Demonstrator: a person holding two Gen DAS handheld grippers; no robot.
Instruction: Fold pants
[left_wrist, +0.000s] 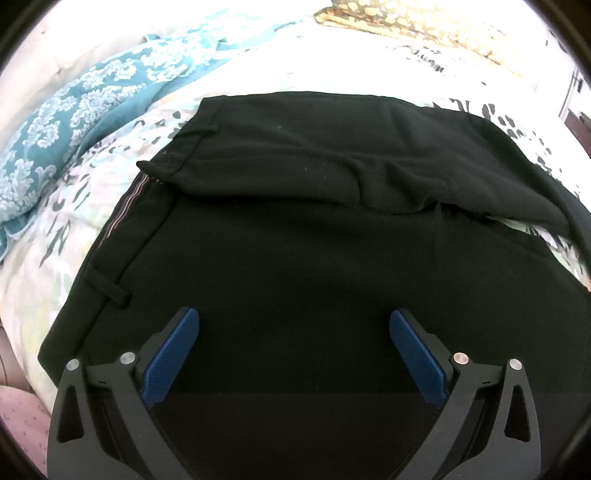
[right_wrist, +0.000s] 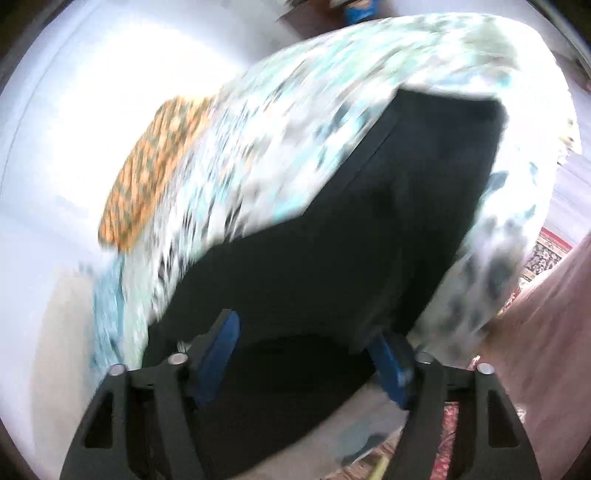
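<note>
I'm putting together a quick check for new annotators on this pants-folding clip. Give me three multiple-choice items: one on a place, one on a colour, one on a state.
1. Where do the pants lie?
A. on a patterned bedspread
B. on a wooden floor
C. in a basket

2. What colour are the pads on the left claw?
A. red
B. blue
C. yellow

3. How does the left claw stand?
A. shut on a waistband
B. shut on nothing
C. open, above the cloth

Key: 1 A, the bedspread shows around the black cloth; 2 B, both pads are blue; 3 C, its fingers stand wide apart with nothing pinched between them.
</note>
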